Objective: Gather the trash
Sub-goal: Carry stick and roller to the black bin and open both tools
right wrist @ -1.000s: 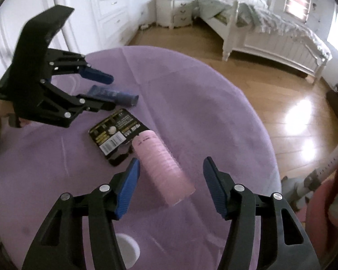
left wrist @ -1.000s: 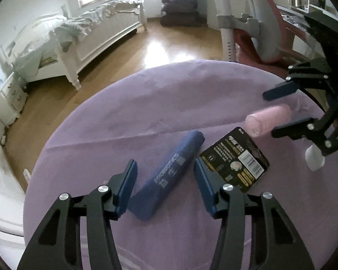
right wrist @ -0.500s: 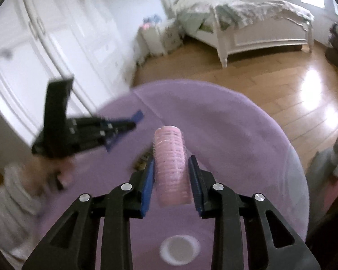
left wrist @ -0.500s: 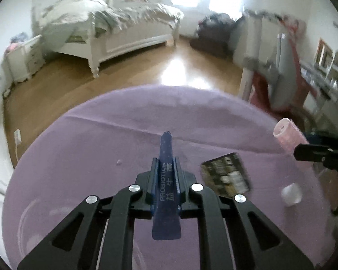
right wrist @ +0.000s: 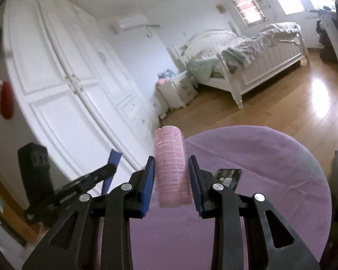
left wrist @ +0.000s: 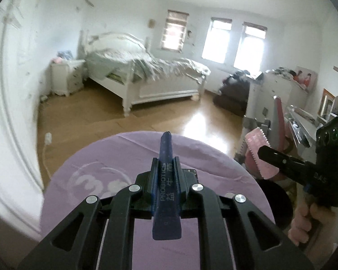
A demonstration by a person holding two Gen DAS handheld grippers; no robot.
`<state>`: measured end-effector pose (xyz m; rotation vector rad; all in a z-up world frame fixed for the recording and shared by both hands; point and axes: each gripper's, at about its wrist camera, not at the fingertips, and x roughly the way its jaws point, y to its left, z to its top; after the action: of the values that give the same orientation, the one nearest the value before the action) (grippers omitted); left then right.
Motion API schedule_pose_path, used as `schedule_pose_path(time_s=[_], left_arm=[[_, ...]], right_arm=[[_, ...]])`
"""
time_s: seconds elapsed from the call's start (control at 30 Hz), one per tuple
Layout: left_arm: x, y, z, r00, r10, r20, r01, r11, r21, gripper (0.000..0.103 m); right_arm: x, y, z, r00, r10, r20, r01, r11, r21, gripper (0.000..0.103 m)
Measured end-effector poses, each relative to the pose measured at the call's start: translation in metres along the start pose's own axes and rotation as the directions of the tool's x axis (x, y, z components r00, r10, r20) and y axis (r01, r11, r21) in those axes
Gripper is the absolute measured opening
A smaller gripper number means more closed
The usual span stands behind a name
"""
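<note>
Left wrist: "PROBIOTICS" on blue sachet (left wrist: 166, 193)

The blue sachet (left wrist: 166, 180), a long flat packet printed PROBIOTICS in pale letters, is pinched flat between the left gripper's (left wrist: 165, 166) pads, held clear above the purple-covered round table (left wrist: 83, 162), its far tip pointing out past that table's far edge. The pink hair roller (right wrist: 171, 168), a ribbed cylinder, stands lengthwise between the right gripper's (right wrist: 171, 175) pads, also lifted off the table. The black card package (right wrist: 227, 176) lies flat on the cloth.
</note>
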<state>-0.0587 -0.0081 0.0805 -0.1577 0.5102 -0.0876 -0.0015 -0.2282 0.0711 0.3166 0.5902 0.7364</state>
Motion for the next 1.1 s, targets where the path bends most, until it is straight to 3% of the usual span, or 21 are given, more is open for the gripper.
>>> schedule_pose_path(time_s=[0.2,0.43,0.73,1.1], left_arm=[[-0.038,-0.017,-0.001,0.998,0.008,0.057,-0.007,1.0,-0.016,0.013],[-0.051,-0.034,-0.009,0.998,-0.02,0.062,0.019,1.0,0.007,0.013],[-0.054,-0.052,-0.011,0.997,-0.037,0.072,0.034,0.999,0.04,0.013],[-0.051,-0.056,-0.014,0.998,-0.025,0.061,0.021,0.998,0.065,0.013]], right_arm=[[-0.034,0.017,-0.011,0.999,0.008,0.035,-0.009,1.0,0.017,0.031],[-0.066,0.01,-0.023,0.997,-0.022,0.069,0.019,0.999,0.049,0.031],[-0.113,-0.009,-0.031,0.987,-0.091,0.133,0.079,0.992,0.094,0.031],[-0.123,-0.024,-0.04,0.984,-0.107,0.146,0.088,0.987,0.134,0.031]])
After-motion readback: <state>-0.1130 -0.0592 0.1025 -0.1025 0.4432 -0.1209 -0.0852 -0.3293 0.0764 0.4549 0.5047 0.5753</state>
